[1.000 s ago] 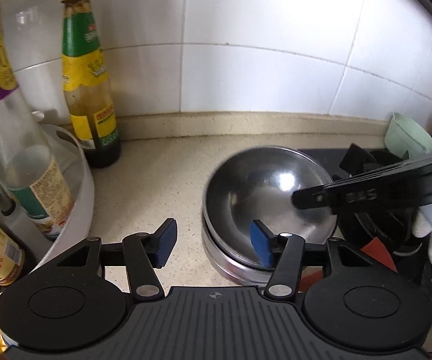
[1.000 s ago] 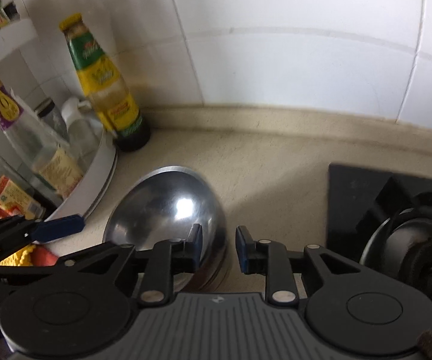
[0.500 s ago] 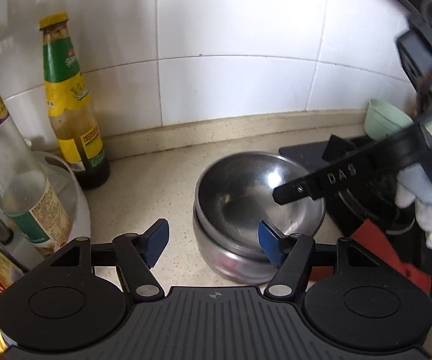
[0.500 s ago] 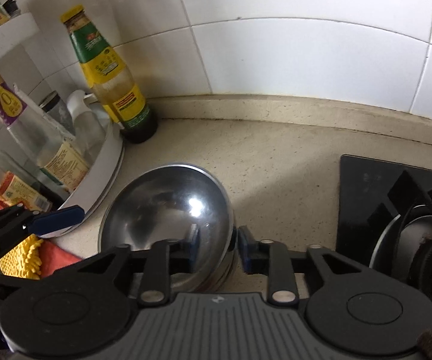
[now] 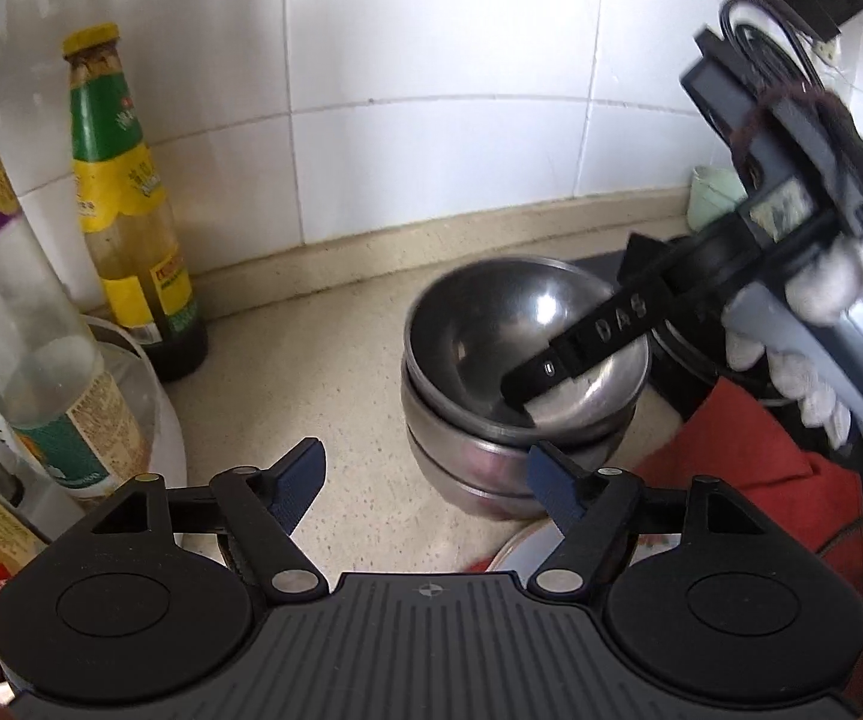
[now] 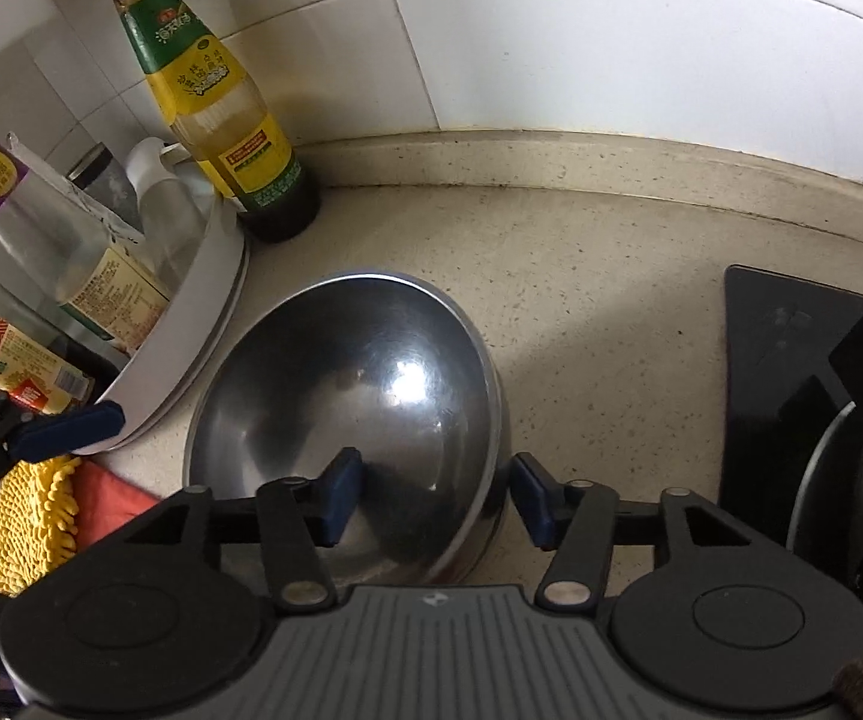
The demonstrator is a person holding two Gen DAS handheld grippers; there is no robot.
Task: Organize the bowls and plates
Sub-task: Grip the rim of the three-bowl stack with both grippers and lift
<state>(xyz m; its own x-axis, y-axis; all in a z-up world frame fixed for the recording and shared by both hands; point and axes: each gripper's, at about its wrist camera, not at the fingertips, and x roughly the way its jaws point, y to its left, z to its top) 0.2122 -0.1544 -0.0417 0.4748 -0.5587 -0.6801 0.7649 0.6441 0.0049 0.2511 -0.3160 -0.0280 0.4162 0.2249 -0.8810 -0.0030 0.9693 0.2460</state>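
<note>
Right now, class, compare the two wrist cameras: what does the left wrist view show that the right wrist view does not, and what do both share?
Only the left wrist view shows the pale green cup by the wall, the gloved hand on the right gripper's body, and that the steel bowls are a nested stack. Only the right wrist view shows the yellow cloth and the right gripper open astride the top bowl's rim. Both show the bowls, the green-labelled sauce bottle, the white turntable tray and the black stove.

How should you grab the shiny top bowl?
Pinch the top bowl's thin rim, one finger inside, one outside, coming from above on the stove side. The smooth round wall gives no grip, and the right gripper already straddles that rim, open.
</note>
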